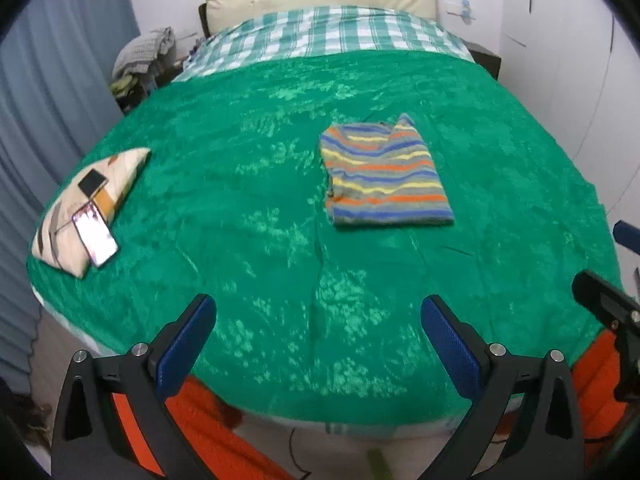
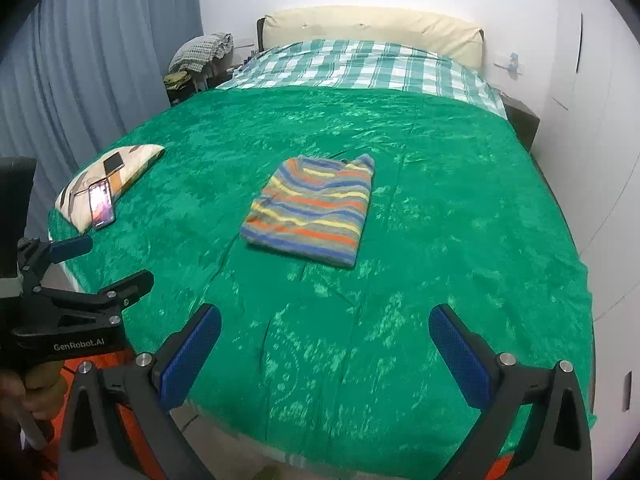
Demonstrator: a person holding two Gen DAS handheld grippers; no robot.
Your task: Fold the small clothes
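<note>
Both grippers hang wide open and empty over the near edge of the bed, the left gripper and the right gripper well apart from the striped sweater, which lies as a tidy folded rectangle near the middle of the green blanket, far from the patterned pillow and the phone resting on it. Judging by its squared edges, the fold looks finished or nearly so. If another fold is wanted, reach in level and pinch the two near corners together through all layers, so the stack does not slide apart on the plush blanket.
</note>
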